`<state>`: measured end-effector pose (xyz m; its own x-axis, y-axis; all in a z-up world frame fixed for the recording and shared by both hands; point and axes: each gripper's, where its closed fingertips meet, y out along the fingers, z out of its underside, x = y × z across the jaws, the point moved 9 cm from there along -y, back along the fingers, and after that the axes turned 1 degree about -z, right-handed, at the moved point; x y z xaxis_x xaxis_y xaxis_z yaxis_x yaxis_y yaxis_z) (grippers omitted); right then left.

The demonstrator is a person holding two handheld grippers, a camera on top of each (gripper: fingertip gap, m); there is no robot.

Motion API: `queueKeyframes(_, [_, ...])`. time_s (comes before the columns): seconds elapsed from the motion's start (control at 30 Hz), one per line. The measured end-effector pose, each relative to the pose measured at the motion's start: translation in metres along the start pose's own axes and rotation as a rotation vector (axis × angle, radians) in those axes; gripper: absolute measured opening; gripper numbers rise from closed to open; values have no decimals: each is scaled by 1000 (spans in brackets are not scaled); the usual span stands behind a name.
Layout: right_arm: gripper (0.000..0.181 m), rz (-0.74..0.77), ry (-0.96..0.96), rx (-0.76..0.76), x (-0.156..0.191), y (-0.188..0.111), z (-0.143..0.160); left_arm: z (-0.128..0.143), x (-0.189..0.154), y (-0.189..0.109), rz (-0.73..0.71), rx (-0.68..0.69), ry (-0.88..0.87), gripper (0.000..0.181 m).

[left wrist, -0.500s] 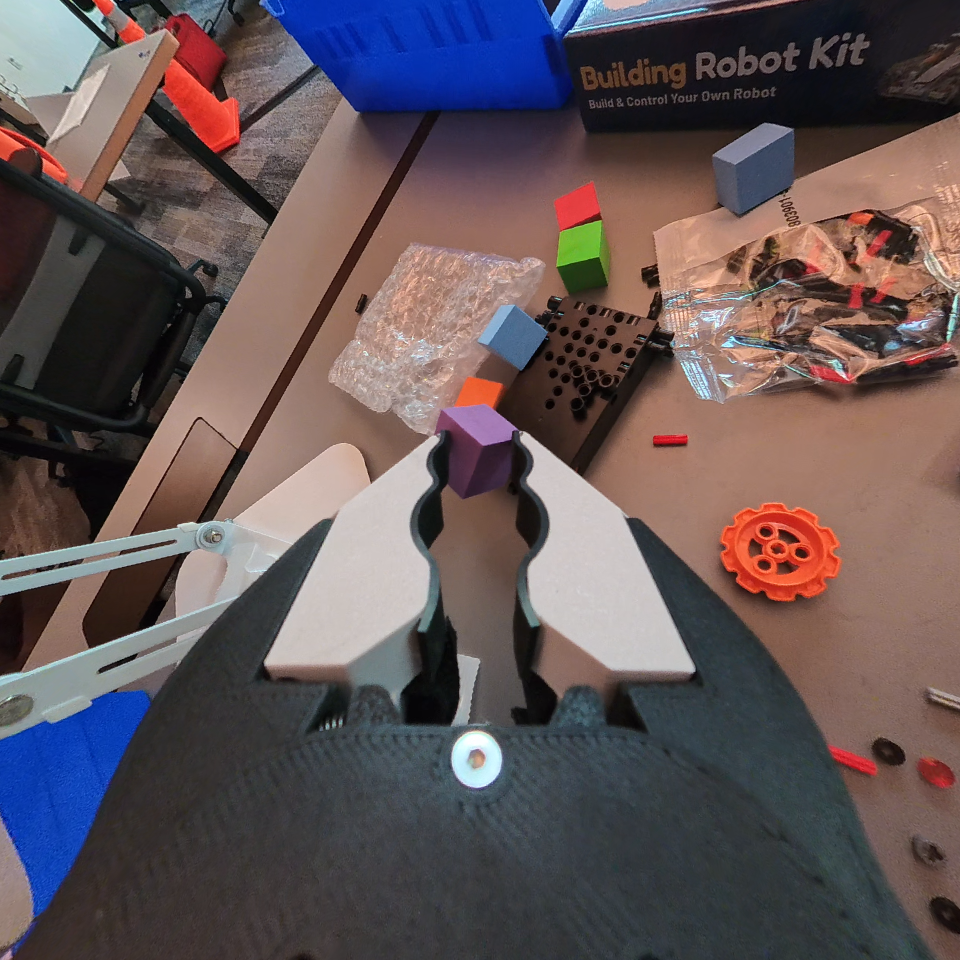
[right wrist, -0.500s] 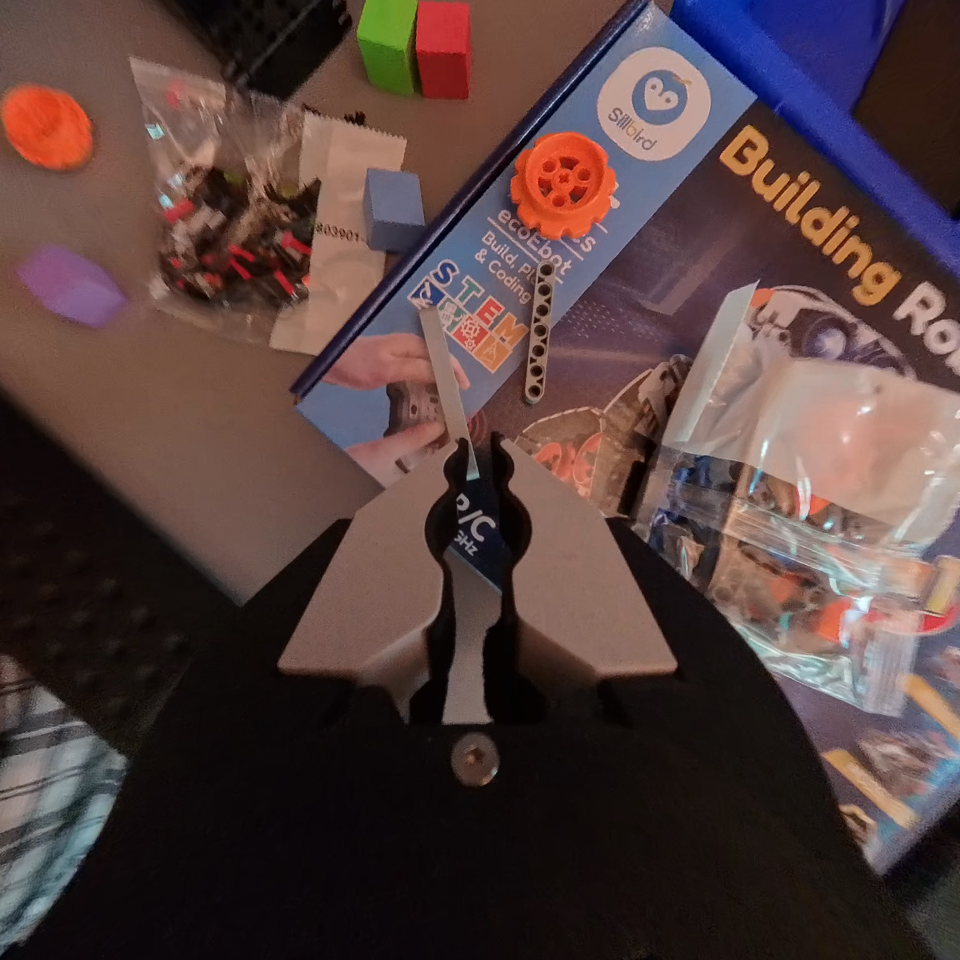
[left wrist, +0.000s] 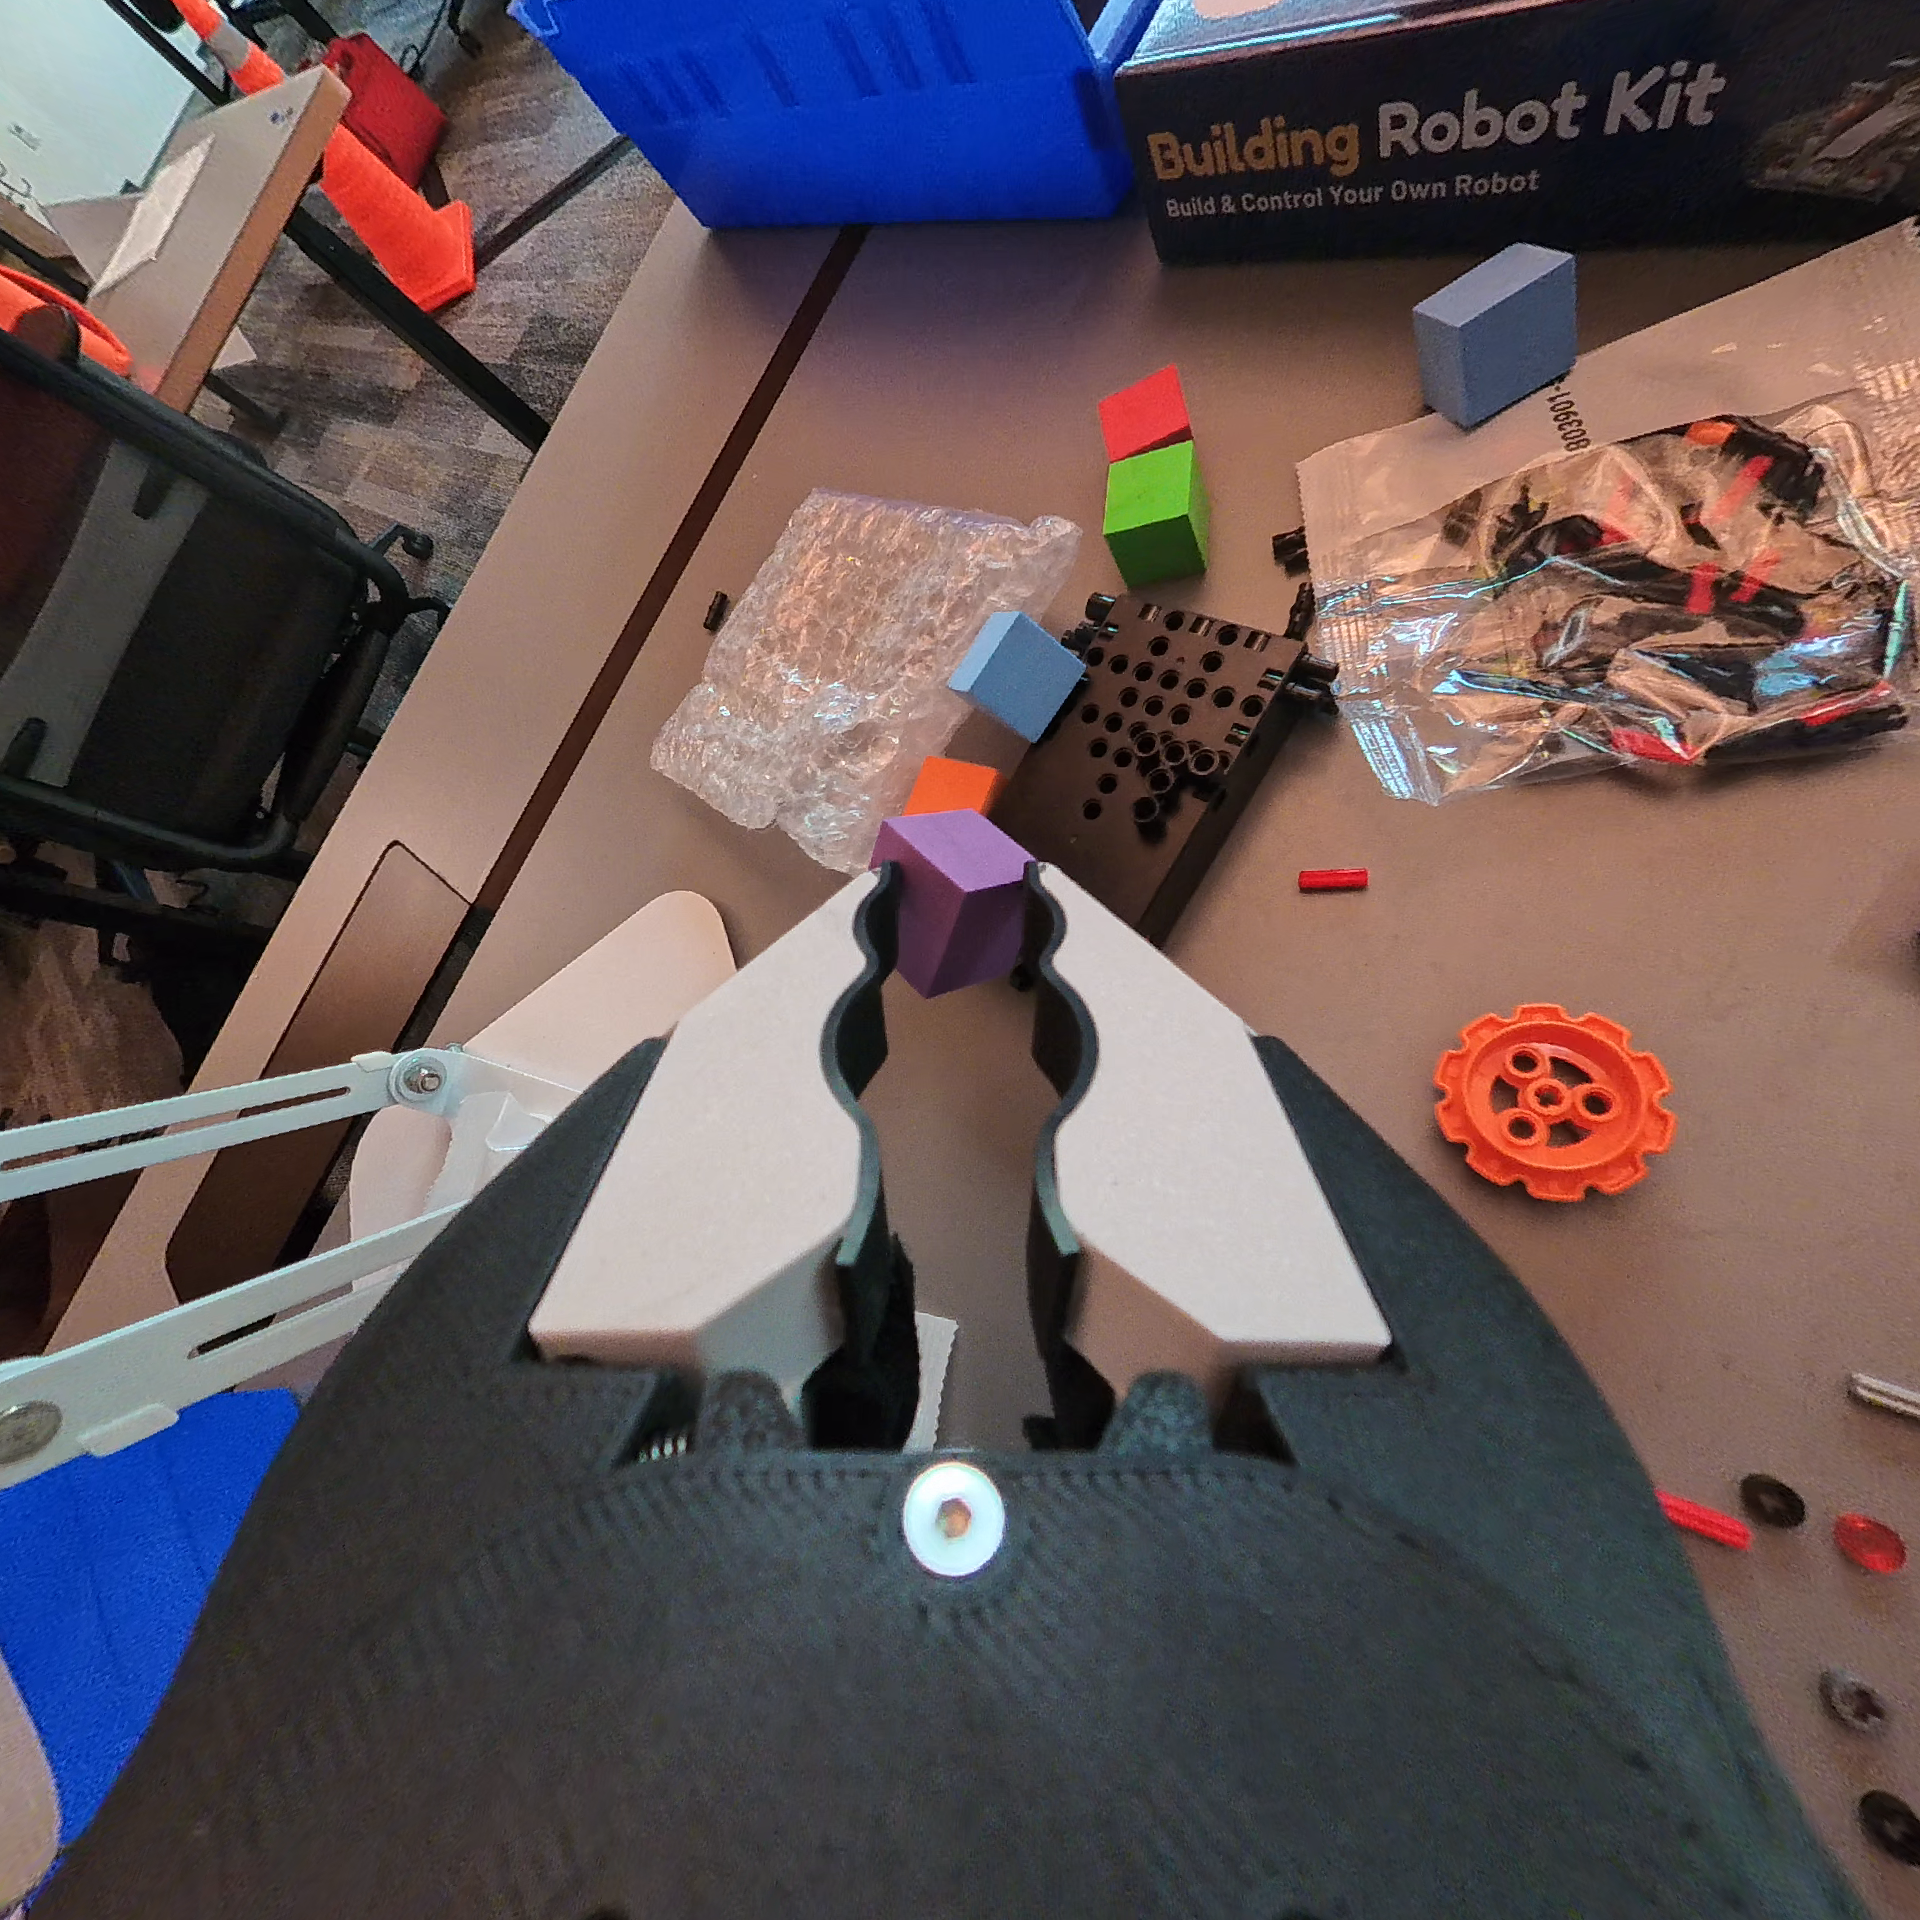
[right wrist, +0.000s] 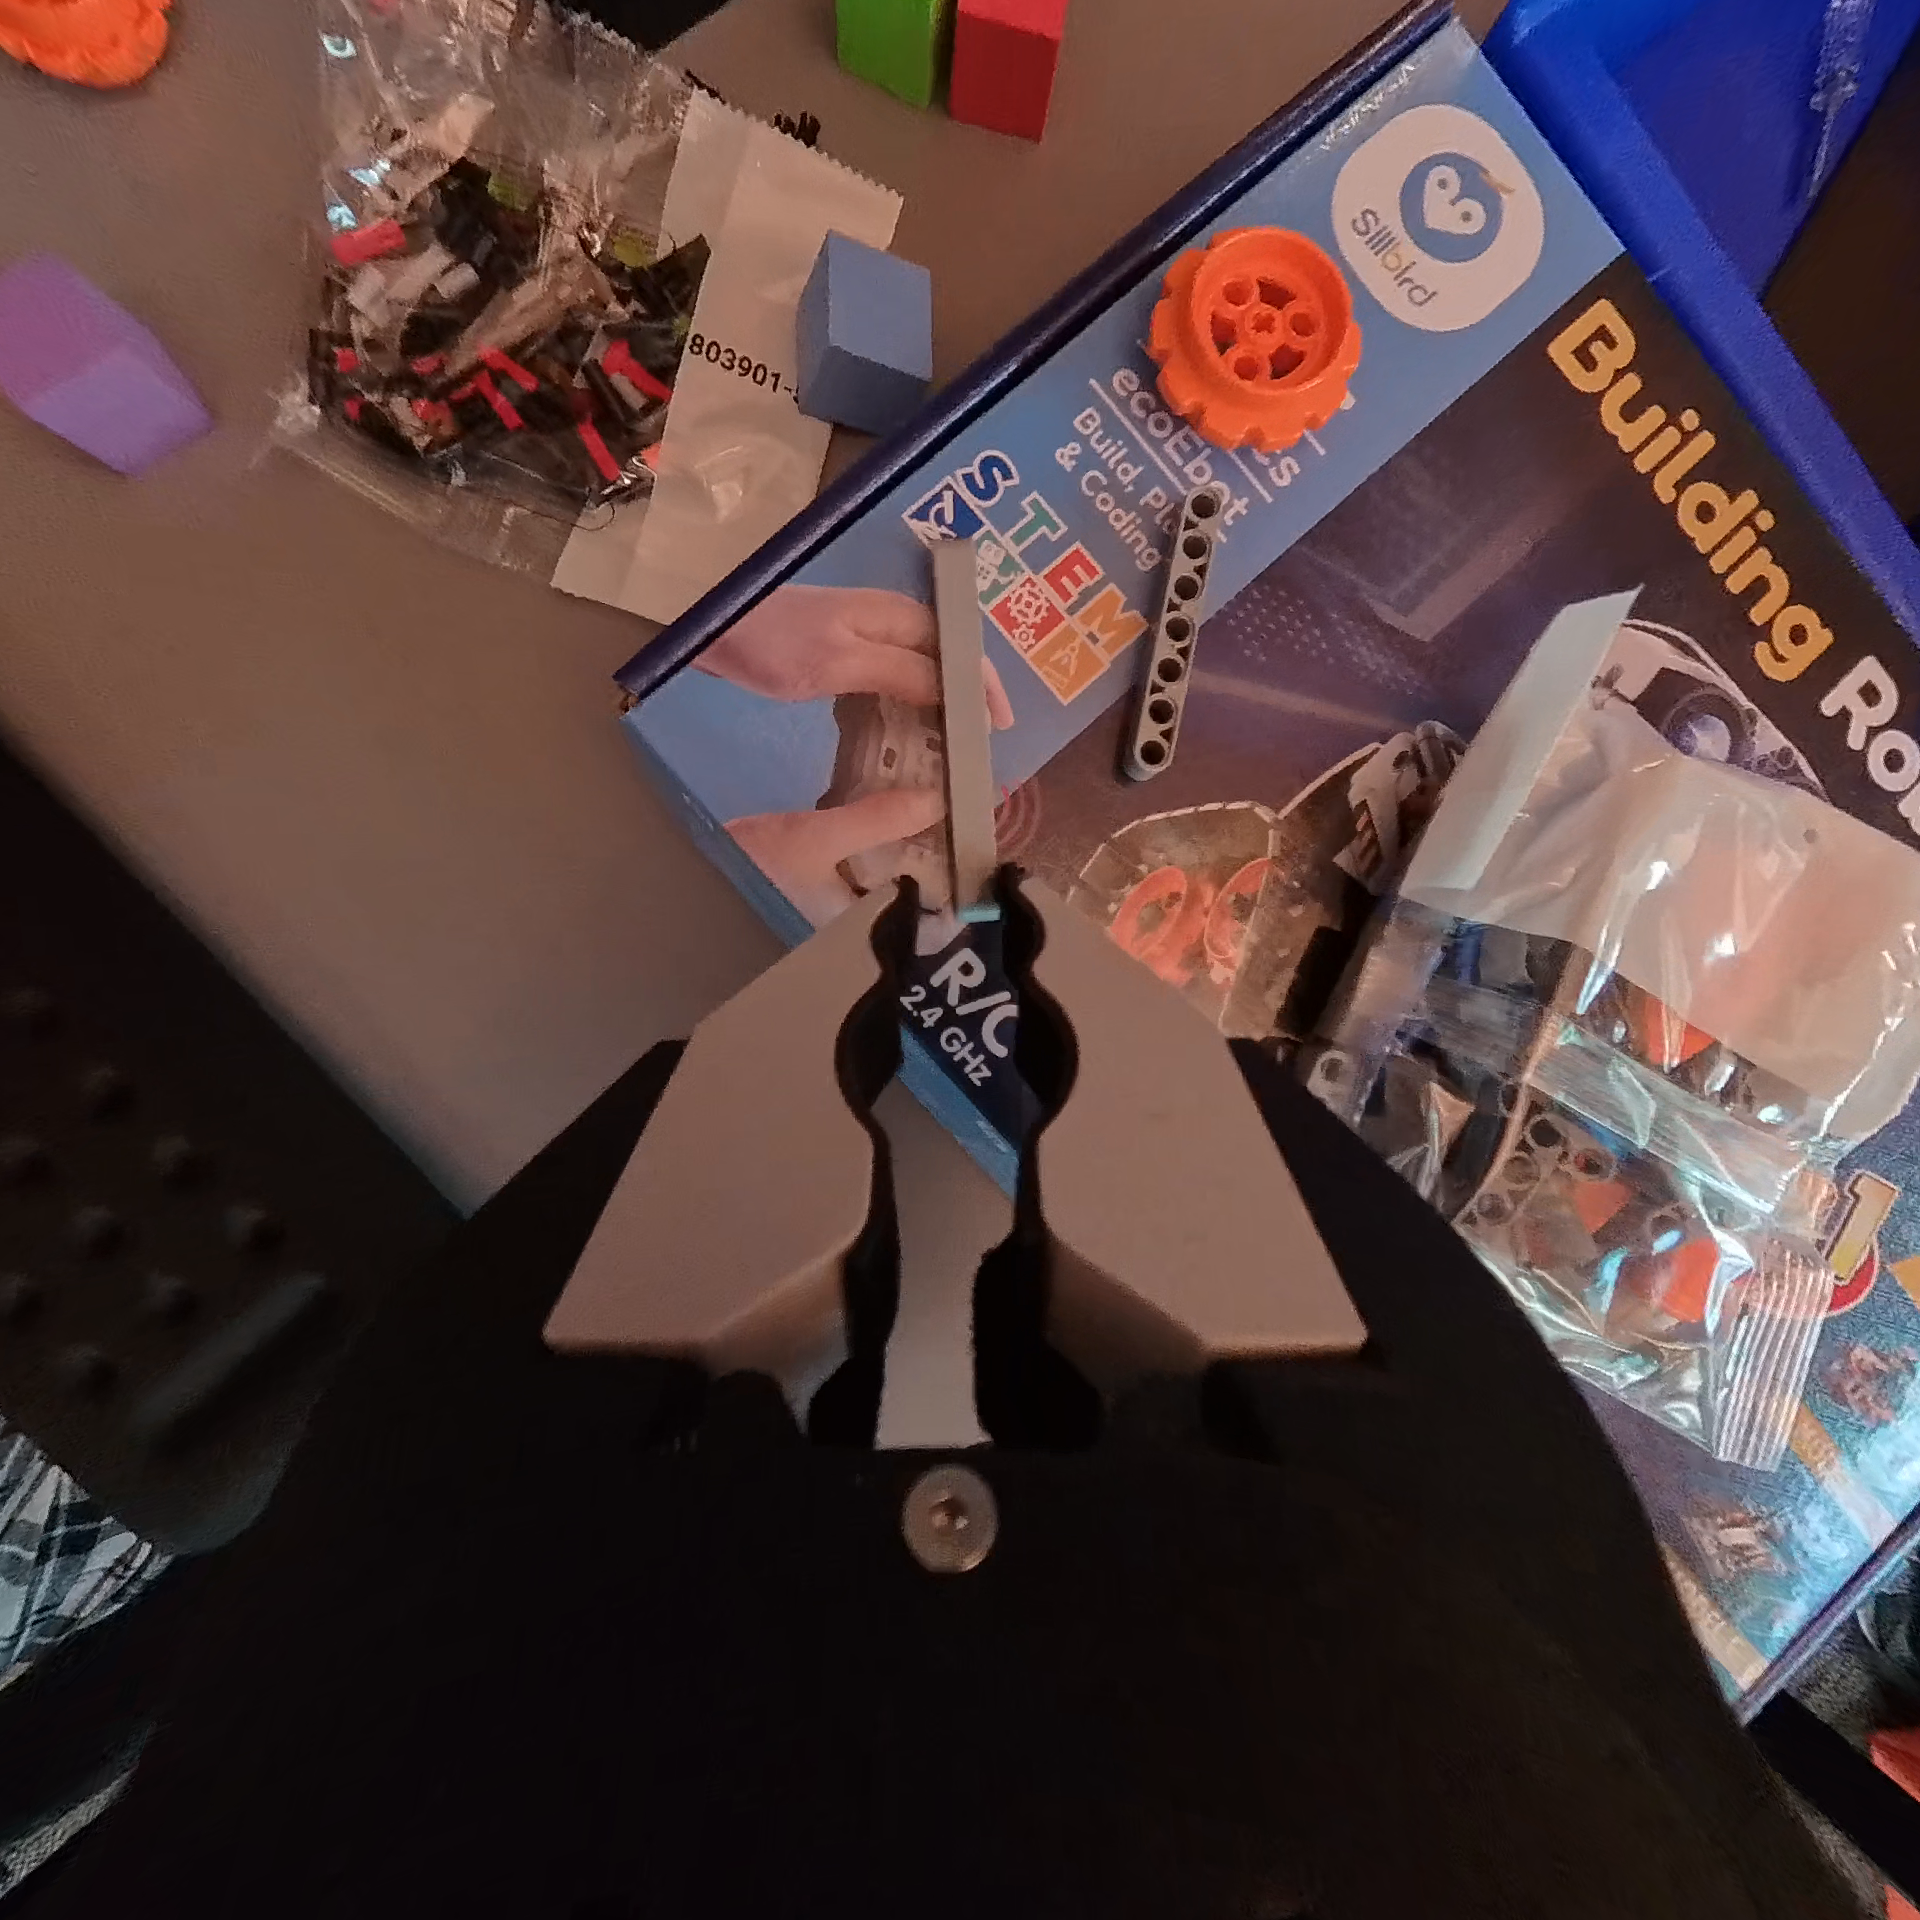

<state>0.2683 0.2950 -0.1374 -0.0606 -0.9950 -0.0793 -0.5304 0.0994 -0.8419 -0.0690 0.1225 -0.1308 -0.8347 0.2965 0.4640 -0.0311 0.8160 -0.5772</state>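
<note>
My left gripper (left wrist: 954, 883) is shut on a purple cube (left wrist: 951, 904) and holds it above the table. Just beyond it lie an orange cube (left wrist: 951, 787), a grey-blue cube (left wrist: 1016, 675) and a black perforated plate (left wrist: 1164, 748). My right gripper (right wrist: 956, 902) is shut on a thin grey strip (right wrist: 961, 717) that sticks out forward over the kit box (right wrist: 1351, 582). On the box lie an orange wheel (right wrist: 1255, 335), a grey holed beam (right wrist: 1174, 634) and a clear bag of parts (right wrist: 1662, 1091).
Bubble wrap (left wrist: 852, 655), a green cube (left wrist: 1153, 514), a red cube (left wrist: 1143, 410), a grey-blue block (left wrist: 1496, 332), a bag of small parts (left wrist: 1621, 603) and an orange gear (left wrist: 1553, 1101) lie on the table. A blue bin (left wrist: 862, 104) stands at the back. A purple block (right wrist: 94, 364) lies left. The grippers' ends are close to 30 cm from one another. My left gripper is the nearer one to the black perforated plate (left wrist: 1164, 748): about 8 cm, against 25 cm. From my right tips it is roughly 11 cm to the orange wheel (right wrist: 1255, 335); from my left, 25 cm.
The left gripper has not moved. In the right wrist view the box and table things sit a little higher; the gripper has shifted slightly with the strip still in it.
</note>
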Motion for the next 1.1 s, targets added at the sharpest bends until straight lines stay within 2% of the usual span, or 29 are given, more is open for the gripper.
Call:
queueKeyframes(0.03, [6,-2,1,-4,1,1,0,0,0,0,1,0,1,22])
queueKeyframes(0.13, [6,-9,31,-18,4,0,2,0,0,0,0,-1,1,22])
queueKeyframes(0.47, [7,-275,343,-201,8,-13,9,-1,-2,1,9,-3,5,22])
queueKeyframes(0.57, [7,-344,431,-254,4,-13,12,-10,-7,-2,41,-61,8,22])
queueKeyframes(0.67, [7,-354,483,-241,2,-10,19,-32,-21,-5,95,-164,29,21])
queueKeyframes(0.8, [7,-417,539,-223,4,-5,24,-84,-62,-4,263,-339,73,21])
queueKeyframes(0.97, [6,-440,574,-212,9,-1,29,-137,-125,20,373,-389,241,22])
queueKeyframes(1.1, [6,-466,615,-233,11,2,36,-156,-152,46,419,-373,297,21])
